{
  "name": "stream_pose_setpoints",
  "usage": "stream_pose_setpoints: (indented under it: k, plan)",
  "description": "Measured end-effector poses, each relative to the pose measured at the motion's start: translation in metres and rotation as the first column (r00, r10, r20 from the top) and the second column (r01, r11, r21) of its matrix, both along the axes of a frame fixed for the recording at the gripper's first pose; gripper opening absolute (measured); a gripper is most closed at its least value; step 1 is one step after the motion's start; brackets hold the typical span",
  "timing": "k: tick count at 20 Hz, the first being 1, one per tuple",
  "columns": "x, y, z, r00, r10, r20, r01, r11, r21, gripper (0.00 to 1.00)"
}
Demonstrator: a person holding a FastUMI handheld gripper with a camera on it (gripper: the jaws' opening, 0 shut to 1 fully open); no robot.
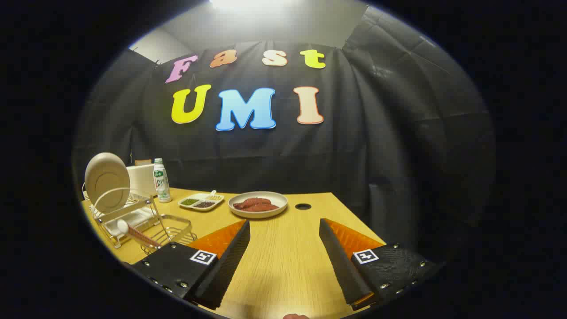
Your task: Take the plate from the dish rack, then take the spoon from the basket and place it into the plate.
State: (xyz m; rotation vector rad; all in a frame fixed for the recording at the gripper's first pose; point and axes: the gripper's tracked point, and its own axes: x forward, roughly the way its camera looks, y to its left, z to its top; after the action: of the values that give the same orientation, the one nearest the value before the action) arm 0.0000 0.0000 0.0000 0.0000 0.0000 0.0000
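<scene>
A: What is seen of the surface and the room, from left to right?

B: A light wooden table (283, 257) is seen against a black cloth wall (398, 146). At the left of the frame a wire dish rack (126, 219) is set, with a beige plate (106, 181) stood on edge in it. In the rack's wire basket (170, 232) a white spoon (135, 232) with a striped handle is laid. Behind, a white box (142, 179) and a bottle (161, 180) are placed; the label's writing cannot be read.

A: And further right?

B: A divided condiment dish (201, 201) is set near centre, then a bowl of red meat (258, 204), then a cable hole (303, 206).

A: The gripper (284, 230)?

B: At lower centre its fingers are spread wide over bare table, nothing held, well apart from the plate.
</scene>
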Motion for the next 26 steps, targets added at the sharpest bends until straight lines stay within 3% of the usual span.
stream_pose_setpoints:
  k: [6,11,16,23,26]
  plan:
    - [-0.038,0.010,0.101,0.997,-0.047,0.057,0.049,0.998,-0.028,0.96]
    - [-0.072,0.039,0.163,0.993,-0.109,0.032,0.109,0.994,0.017,0.96]
    - [-0.085,0.078,0.222,0.987,-0.121,0.101,0.122,0.993,0.000,0.96]
    - [-0.077,0.142,0.250,0.989,-0.089,0.115,0.088,0.996,0.010,0.96]
    - [-0.070,0.180,0.251,0.998,-0.021,0.067,0.020,1.000,0.012,0.96]
